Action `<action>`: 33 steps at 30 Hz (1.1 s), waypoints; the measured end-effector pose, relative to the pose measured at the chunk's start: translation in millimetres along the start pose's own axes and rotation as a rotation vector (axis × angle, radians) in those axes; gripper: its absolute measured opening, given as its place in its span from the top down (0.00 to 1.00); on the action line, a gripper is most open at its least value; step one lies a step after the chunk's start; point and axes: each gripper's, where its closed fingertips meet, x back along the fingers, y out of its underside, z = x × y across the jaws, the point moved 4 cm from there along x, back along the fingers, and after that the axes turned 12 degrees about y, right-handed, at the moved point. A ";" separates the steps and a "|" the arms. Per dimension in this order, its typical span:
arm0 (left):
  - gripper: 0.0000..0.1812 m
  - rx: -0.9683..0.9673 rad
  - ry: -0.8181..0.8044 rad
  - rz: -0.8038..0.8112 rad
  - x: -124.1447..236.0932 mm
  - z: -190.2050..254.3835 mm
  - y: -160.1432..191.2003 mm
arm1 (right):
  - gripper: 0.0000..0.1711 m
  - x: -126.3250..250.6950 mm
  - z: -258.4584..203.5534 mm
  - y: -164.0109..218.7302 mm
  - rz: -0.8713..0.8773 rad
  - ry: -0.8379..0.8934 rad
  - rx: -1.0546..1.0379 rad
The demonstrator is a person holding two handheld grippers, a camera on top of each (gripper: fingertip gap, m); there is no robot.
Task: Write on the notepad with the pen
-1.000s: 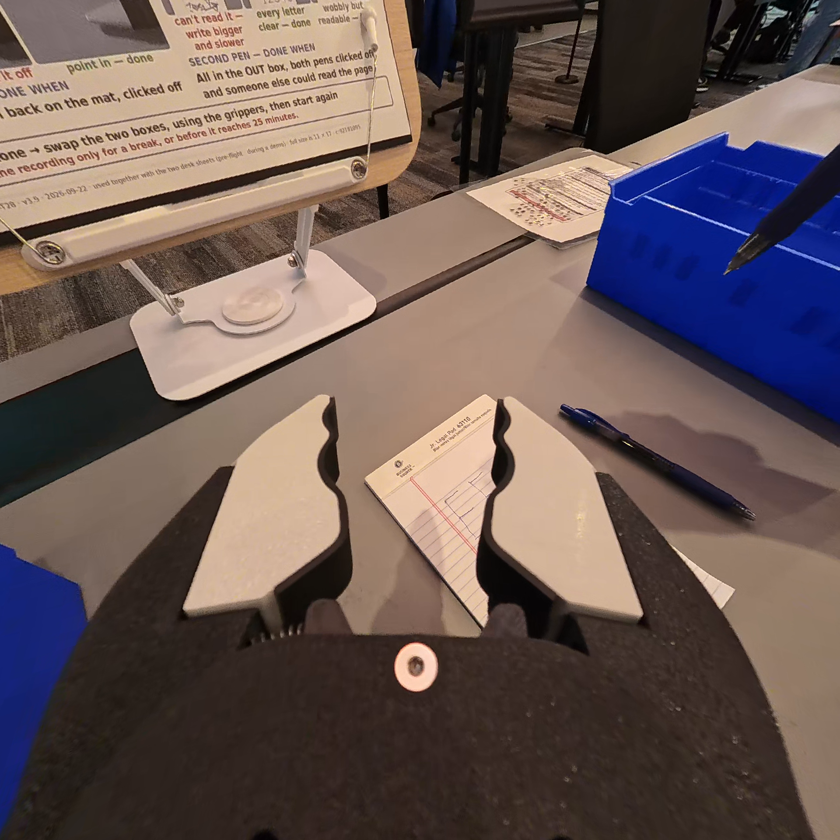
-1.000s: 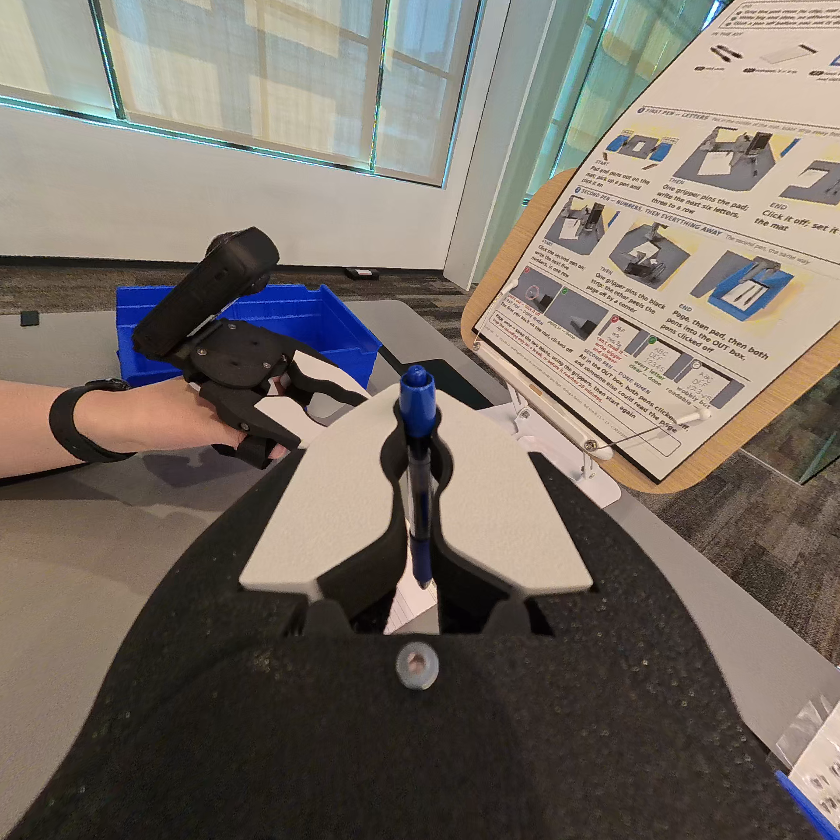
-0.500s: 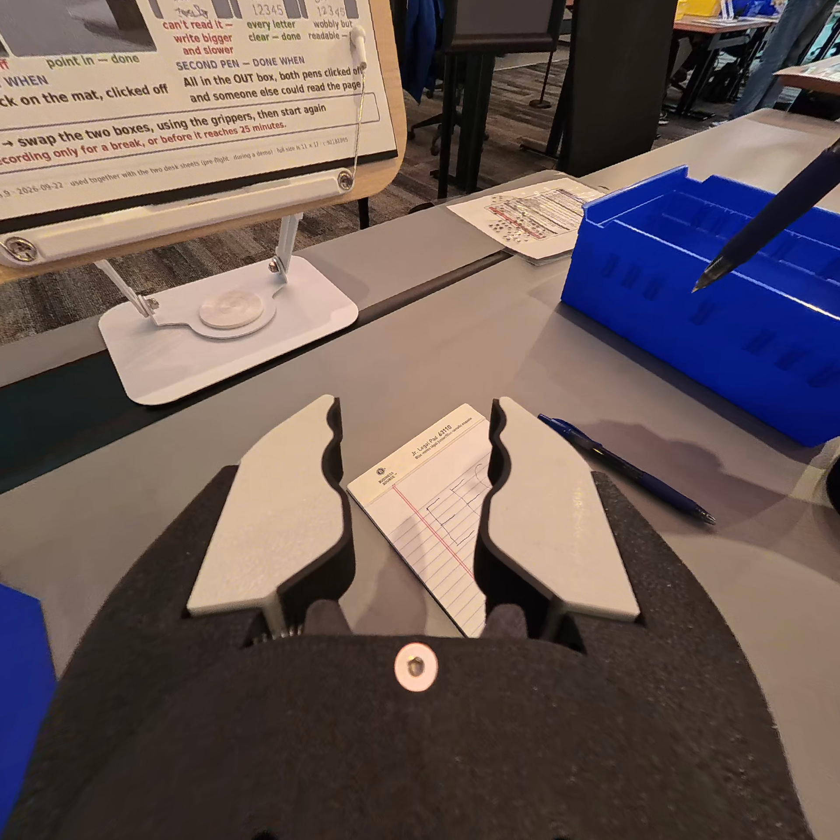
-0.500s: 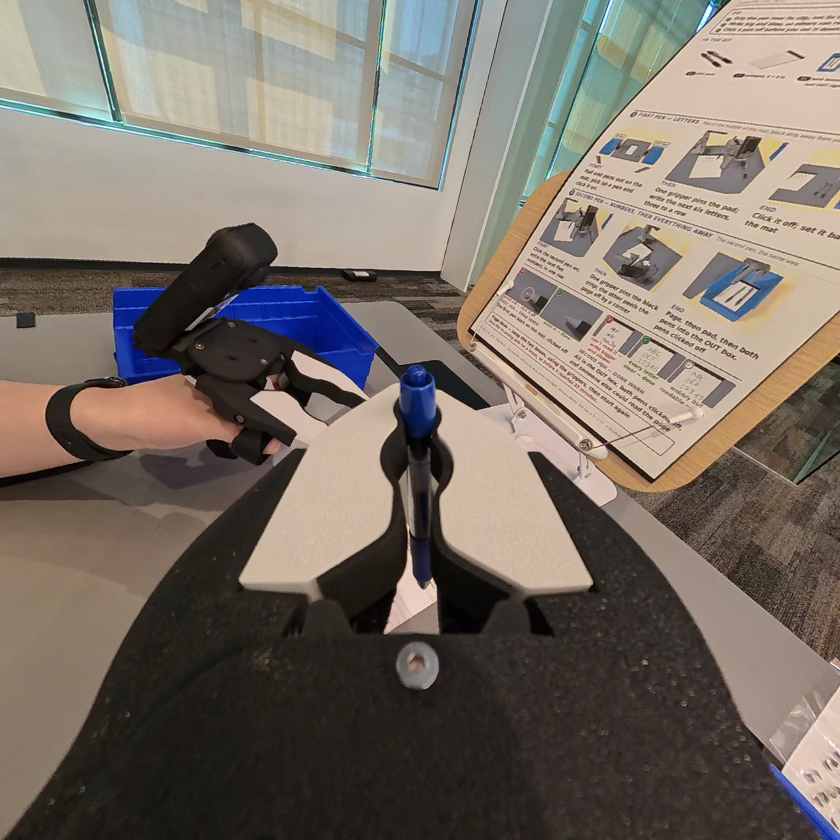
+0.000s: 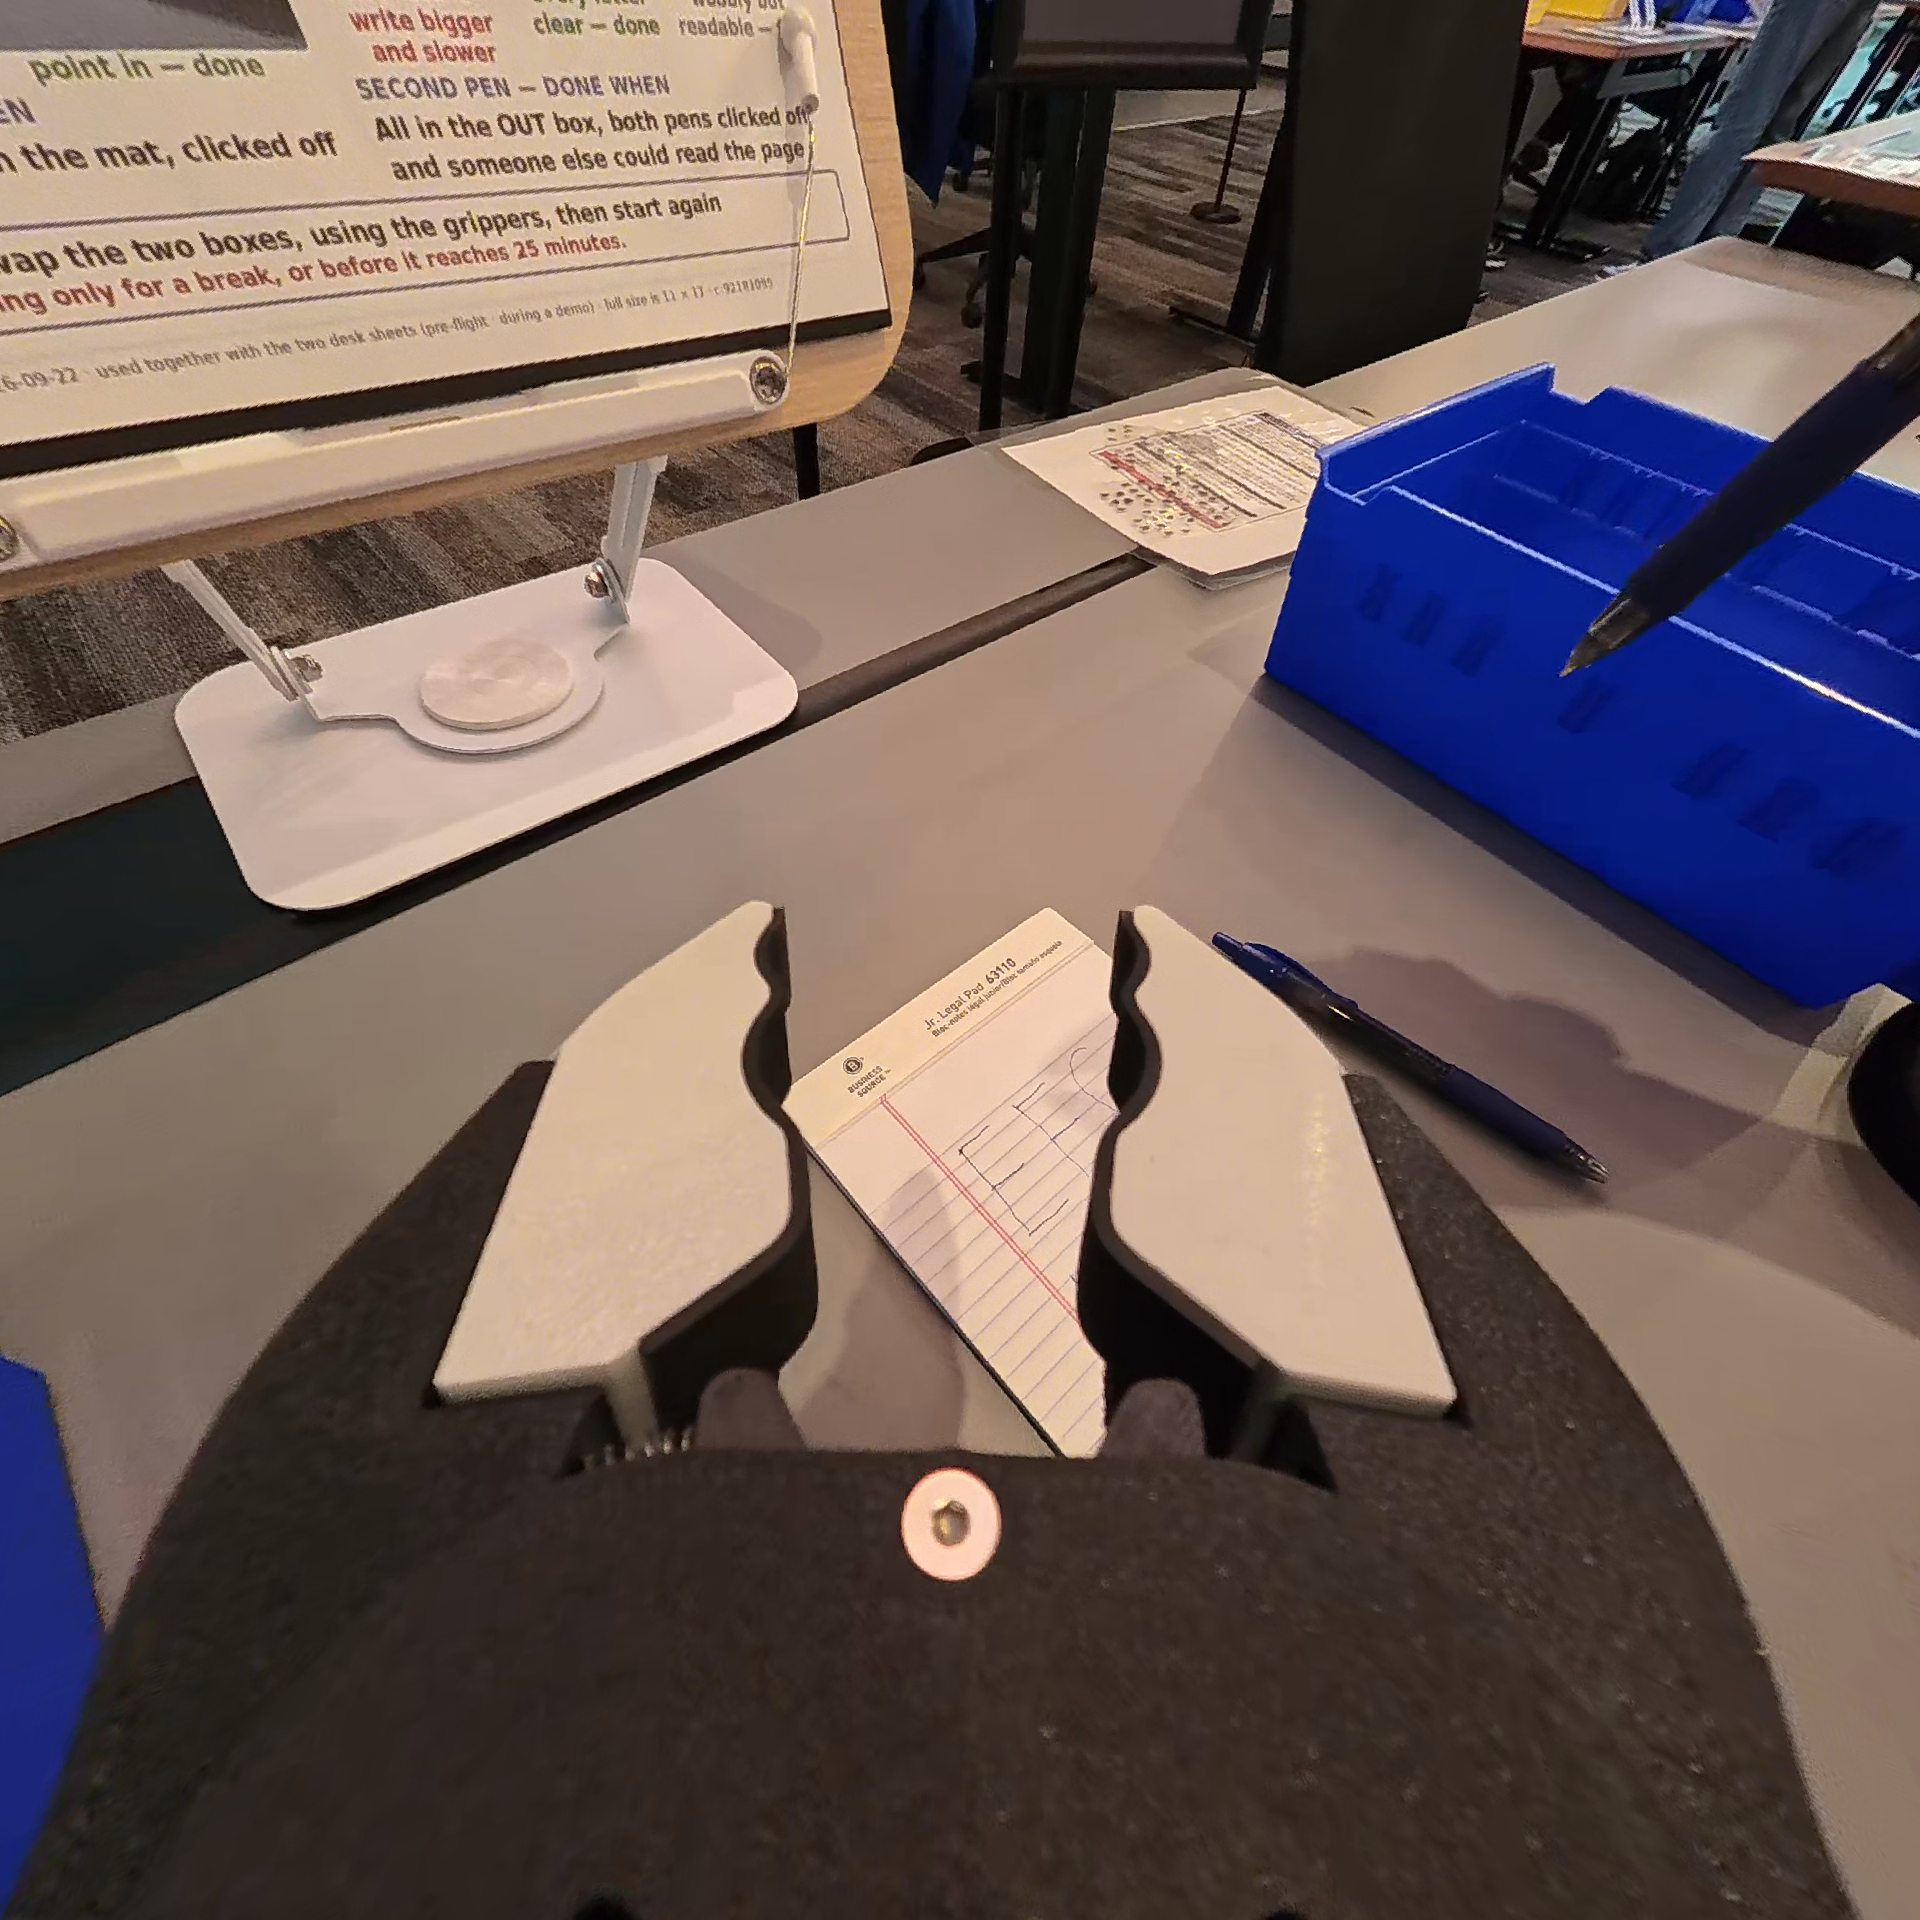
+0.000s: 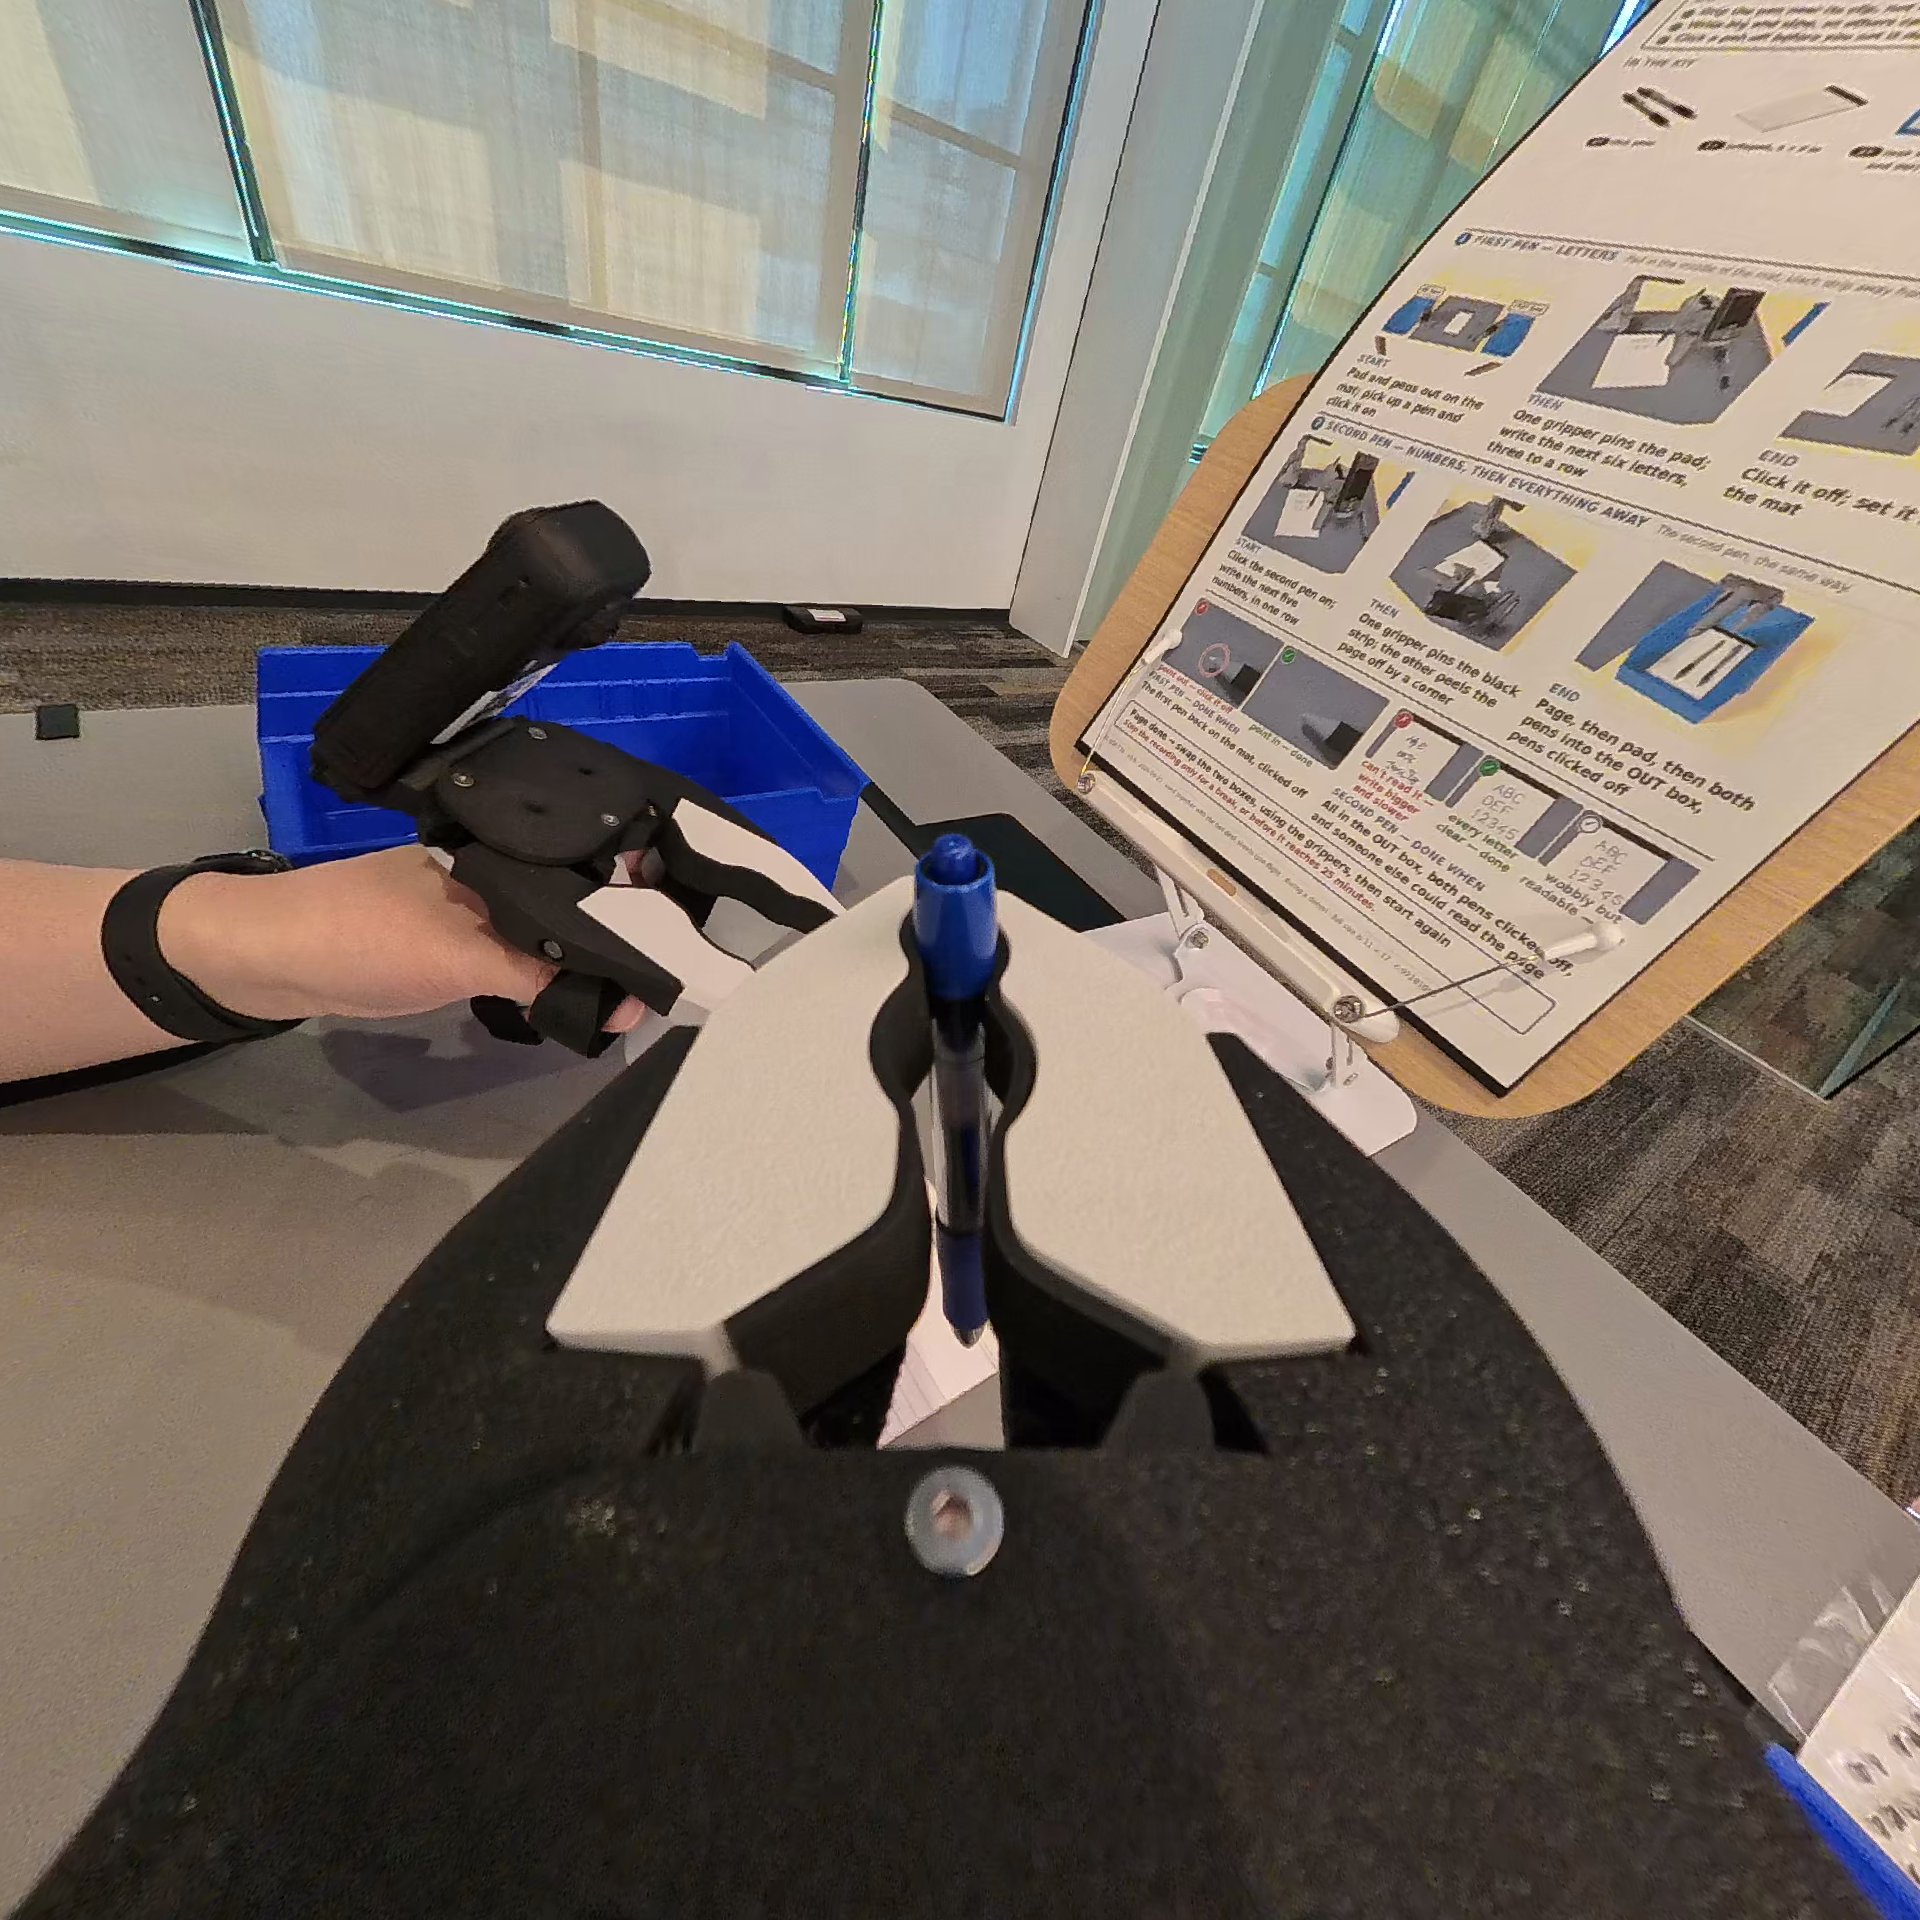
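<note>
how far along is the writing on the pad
Partly done: the notepad already carries a few pen strokes. In hand: the right gripper clamps a blue pen, its tip in the air above the blue bin. The left gripper is open over the pad. A second pen lies unused. More writing remains.

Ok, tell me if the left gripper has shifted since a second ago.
Yes. The left gripper has moved rightward over the notepad, judged against the fixed white stand base, which has slid left in its view.
</note>
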 end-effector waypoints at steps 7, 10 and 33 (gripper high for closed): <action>0.69 0.023 0.013 -0.005 -2.4 -3.0 4.1 | 0.98 -5.3 -2.8 7.2 -0.019 -0.014 -0.012; 0.70 0.024 0.006 -0.021 -4.1 -7.2 8.3 | 0.98 -8.0 -4.3 10.6 -0.027 -0.019 -0.018; 0.90 0.029 0.015 -0.201 -25.9 -26.0 57.0 | 0.97 -29.3 -72.6 60.3 0.090 -0.414 -0.439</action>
